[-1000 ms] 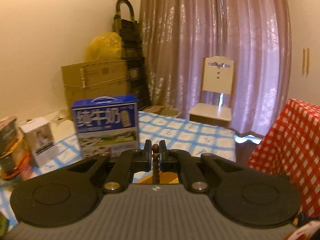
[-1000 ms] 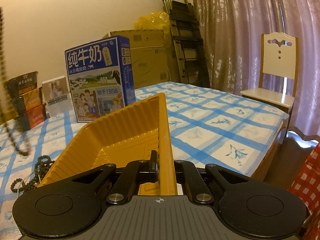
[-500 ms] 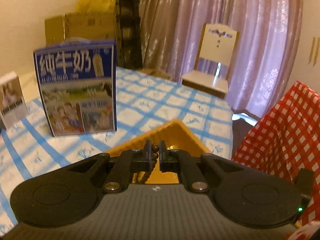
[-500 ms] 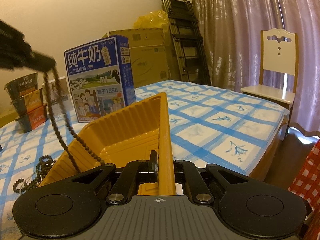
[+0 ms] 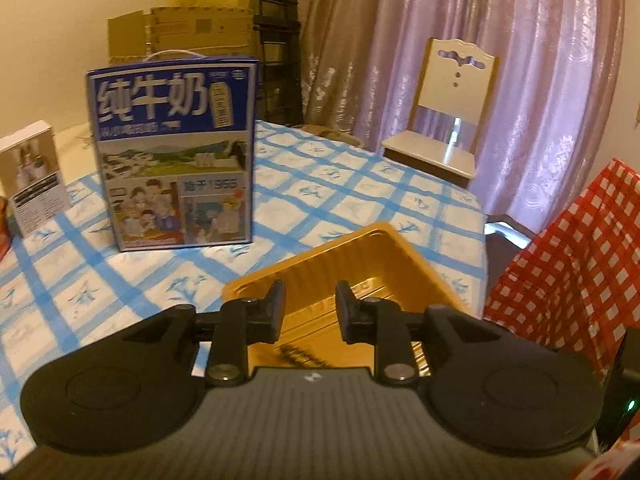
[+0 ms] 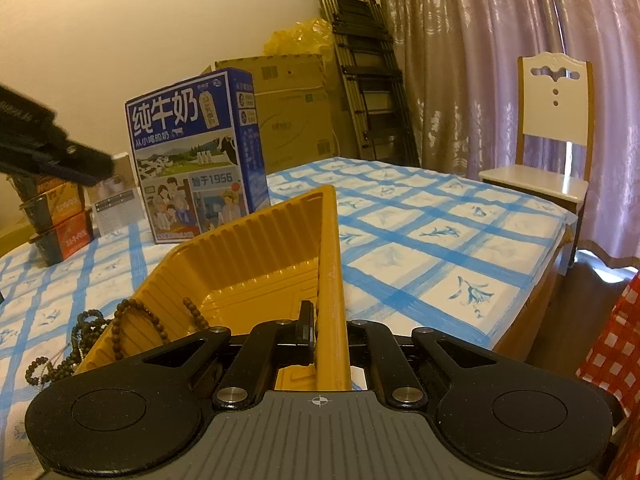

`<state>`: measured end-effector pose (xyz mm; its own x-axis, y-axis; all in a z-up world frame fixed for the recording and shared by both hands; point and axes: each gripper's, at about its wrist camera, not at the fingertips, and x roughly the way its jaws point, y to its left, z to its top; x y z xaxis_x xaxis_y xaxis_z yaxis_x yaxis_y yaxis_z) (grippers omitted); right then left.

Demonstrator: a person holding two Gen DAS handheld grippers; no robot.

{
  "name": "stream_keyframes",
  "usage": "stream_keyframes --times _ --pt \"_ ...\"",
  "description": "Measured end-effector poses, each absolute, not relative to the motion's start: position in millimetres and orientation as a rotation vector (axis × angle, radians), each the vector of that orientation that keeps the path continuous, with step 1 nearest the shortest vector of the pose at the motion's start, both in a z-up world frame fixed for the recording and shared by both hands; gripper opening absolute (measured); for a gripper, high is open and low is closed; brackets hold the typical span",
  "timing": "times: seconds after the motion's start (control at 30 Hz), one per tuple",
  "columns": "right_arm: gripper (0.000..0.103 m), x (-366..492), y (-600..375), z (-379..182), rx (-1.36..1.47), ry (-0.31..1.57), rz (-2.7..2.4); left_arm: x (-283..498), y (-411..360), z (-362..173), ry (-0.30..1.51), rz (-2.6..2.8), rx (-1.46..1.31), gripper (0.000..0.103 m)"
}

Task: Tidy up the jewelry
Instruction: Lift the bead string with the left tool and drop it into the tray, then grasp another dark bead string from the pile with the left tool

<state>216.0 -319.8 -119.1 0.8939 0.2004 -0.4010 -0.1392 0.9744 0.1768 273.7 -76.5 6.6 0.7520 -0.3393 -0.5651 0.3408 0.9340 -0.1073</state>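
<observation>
A: What does the jewelry look like?

B: Strings of small round beads. A brown bead strand (image 6: 138, 320) is draped over the left rim of the yellow tray (image 6: 248, 264), part of it hanging into the tray, part outside. Just beside the tray, on the bench (image 6: 420, 248), lies a tangle of darker bead strings (image 6: 68, 348). From the left wrist view a short run of beads (image 5: 298, 354) shows on the tray floor, right under the gripper.

A: And the fingers?

B: The left gripper (image 5: 310, 310) has just been opening; its fingers stand apart above the tray with nothing between them. The right gripper (image 6: 326, 340) is clamped on the tray's right-hand wall, fingers nearly together with the thin rim pinched between them.

A: How many of each?

B: One tray, one brown strand on its rim. The dark tangle I cannot count into separate strings. One blue milk carton (image 6: 196, 156) stands upright behind the tray, a small white box (image 5: 34, 176) to its left, and stacked bowls (image 6: 56, 220) at the far left.

A: The room?

B: A blue-and-white checked cloth covers the bench. Behind it are cardboard boxes (image 6: 296, 112), a folded ladder (image 6: 368, 80), mauve curtains (image 5: 480, 60) and one white chair (image 6: 548, 136). Red gingham cloth (image 5: 568, 272) shows at the right.
</observation>
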Motion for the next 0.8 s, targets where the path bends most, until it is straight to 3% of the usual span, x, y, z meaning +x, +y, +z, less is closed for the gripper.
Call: stream_keyframes --times 0.57,0.8 --pt "0.006 214.4 -322.0 -121.4 0.147 0.439 0.169 214.8 54.1 -38.7 0.744 -0.095 -0.023 0.028" --pt "0.006 212.7 -322.6 -119.9 0.129 0.436 0.168 196.2 75.2 -60.5 0.793 -0.055 -0.057 0.028"
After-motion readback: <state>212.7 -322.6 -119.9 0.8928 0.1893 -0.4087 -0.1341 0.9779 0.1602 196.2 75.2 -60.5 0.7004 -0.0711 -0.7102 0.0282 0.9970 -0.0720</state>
